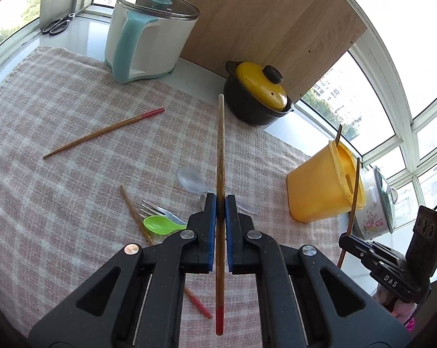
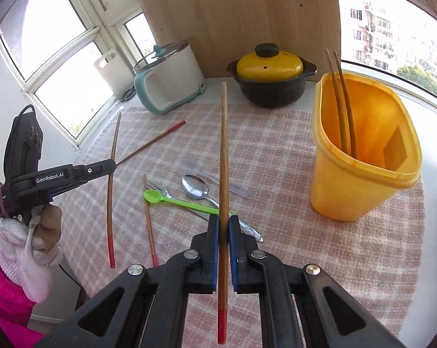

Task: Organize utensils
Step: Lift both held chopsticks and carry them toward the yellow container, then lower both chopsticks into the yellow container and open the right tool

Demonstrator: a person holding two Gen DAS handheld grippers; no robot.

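Wooden, red-ended chopstick [image 1: 220,156] sits clamped lengthwise between blue-padded fingers [image 1: 211,229].

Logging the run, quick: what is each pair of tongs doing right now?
Left tongs: closed on a chopstick.
Right tongs: closed on another chopstick.

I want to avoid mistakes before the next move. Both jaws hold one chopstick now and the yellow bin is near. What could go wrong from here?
1. The left gripper and right gripper each pinch only a thin chopstick; it may pivot or slip.
2. The yellow bin already holds two leaning chopsticks; a new one might strike them or the rim.
3. The bin looks light and could perhaps tip if pushed.
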